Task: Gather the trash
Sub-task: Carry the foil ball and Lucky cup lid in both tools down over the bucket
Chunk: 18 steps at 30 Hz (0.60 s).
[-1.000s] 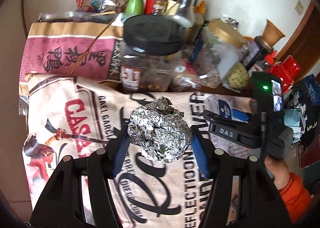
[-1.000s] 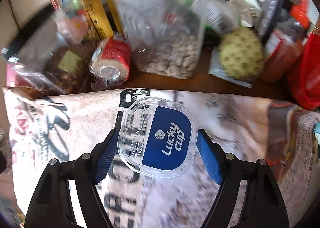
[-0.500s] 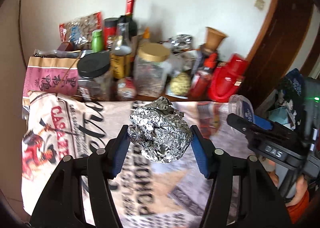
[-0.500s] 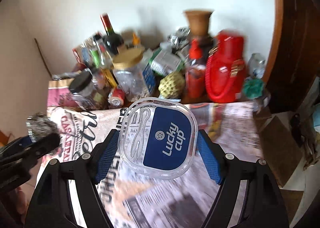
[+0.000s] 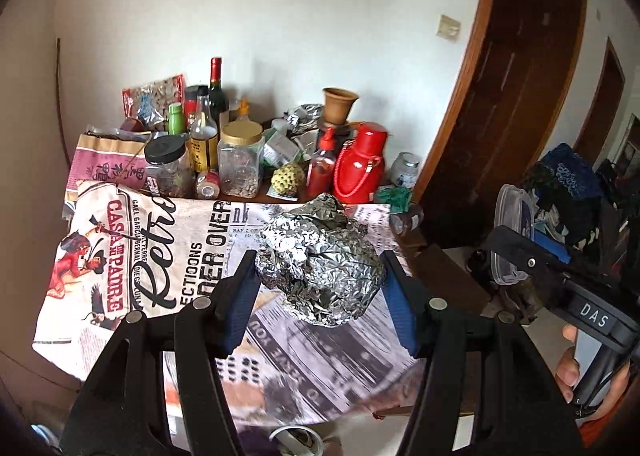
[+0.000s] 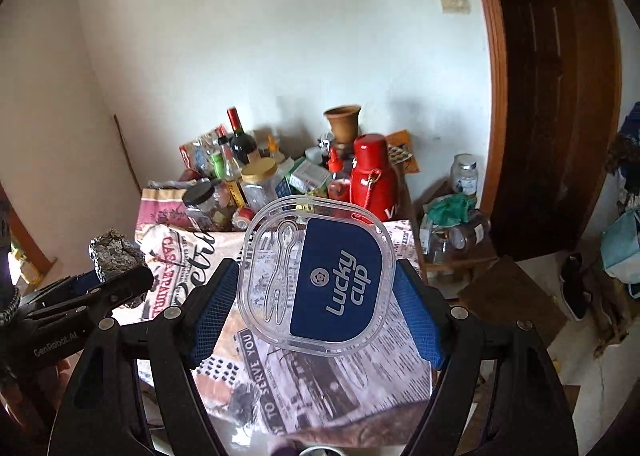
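Right wrist alone reads the lid (image 6: 320, 276) ("Lucky cup") label.

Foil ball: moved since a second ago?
Yes. The foil ball, clamped in the left gripper, has pulled up and back from the black-lidded jar, which now looks small and far.
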Tool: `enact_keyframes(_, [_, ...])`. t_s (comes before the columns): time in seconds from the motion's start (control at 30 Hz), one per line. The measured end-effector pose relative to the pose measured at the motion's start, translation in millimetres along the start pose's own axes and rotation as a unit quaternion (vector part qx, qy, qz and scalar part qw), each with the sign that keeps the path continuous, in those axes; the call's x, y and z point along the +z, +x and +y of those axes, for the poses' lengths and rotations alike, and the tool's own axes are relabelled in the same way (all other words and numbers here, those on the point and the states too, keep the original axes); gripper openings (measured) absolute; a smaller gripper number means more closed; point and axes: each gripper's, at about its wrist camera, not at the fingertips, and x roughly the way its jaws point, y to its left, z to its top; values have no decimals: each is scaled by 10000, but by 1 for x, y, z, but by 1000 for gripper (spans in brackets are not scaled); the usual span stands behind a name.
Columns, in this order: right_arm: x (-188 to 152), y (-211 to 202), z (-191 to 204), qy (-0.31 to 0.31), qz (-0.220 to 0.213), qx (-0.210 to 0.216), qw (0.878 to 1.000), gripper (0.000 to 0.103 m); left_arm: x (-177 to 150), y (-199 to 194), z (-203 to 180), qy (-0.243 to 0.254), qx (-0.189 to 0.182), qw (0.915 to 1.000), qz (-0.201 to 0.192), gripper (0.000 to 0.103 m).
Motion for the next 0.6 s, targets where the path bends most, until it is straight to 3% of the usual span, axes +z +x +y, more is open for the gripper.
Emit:
enact_keyframes(0.27, [-14,-61,20,-22,-397,12,9992,75,-22,-64,-9,121,-67,9994,-312,59])
enact_keyframes(0.6, [-63,-118,72,49,-541,-192,9983,75,-70,-137,18,181,-344,9979,-515,59])
